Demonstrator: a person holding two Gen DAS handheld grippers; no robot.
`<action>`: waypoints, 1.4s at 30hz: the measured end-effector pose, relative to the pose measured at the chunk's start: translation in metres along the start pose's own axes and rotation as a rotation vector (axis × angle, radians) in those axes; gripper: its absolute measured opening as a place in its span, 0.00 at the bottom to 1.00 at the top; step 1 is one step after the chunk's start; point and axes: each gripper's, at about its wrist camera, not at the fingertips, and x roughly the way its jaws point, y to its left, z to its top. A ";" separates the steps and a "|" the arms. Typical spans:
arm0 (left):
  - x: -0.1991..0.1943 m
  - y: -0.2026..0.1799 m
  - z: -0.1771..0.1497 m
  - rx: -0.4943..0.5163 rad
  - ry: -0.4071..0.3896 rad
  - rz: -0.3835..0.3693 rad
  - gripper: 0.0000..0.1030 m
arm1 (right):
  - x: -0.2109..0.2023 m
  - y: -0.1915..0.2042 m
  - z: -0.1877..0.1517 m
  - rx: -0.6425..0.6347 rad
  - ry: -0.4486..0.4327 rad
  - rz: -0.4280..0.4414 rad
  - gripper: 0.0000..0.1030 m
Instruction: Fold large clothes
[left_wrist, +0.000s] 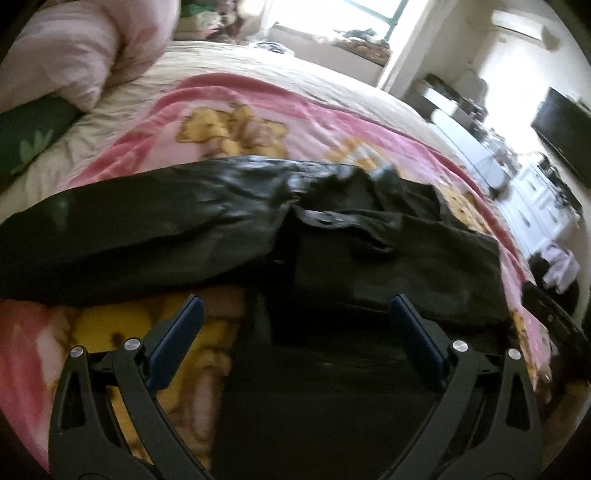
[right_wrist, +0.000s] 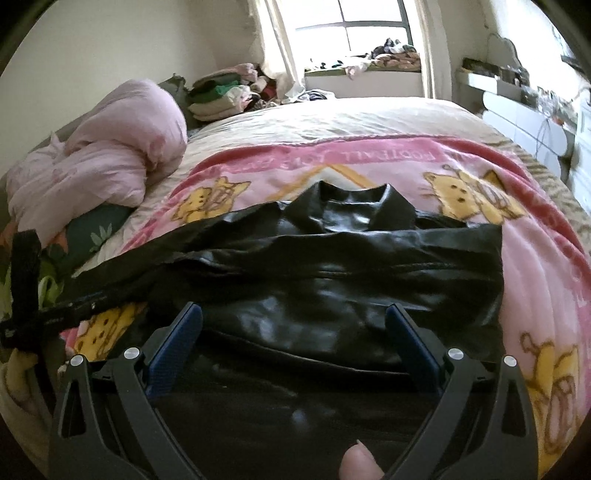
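The black leather jacket (right_wrist: 332, 258) lies flat on the pink cartoon blanket (right_wrist: 535, 280), collar toward twelve o'clock, one sleeve (left_wrist: 129, 229) stretched toward nine. Both tongs hang just above its hem edge, the left gripper (left_wrist: 295, 314) and right gripper (right_wrist: 293, 321) spread wide and empty. The out-flung sleeve looks nearer the left one.

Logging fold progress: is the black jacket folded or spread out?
Partly folded: the black jacket lies doubled on the pink blanket, collar showing, one sleeve still stretched sideways.
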 end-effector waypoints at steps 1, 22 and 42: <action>-0.002 0.006 0.000 -0.012 -0.007 0.018 0.91 | 0.000 0.003 0.000 -0.010 -0.001 0.000 0.96; -0.034 0.076 0.011 -0.211 -0.085 0.182 0.91 | 0.019 0.100 0.013 -0.154 -0.011 0.053 0.96; -0.061 0.175 0.014 -0.513 -0.115 0.372 0.91 | 0.072 0.203 0.028 -0.271 0.059 0.126 0.96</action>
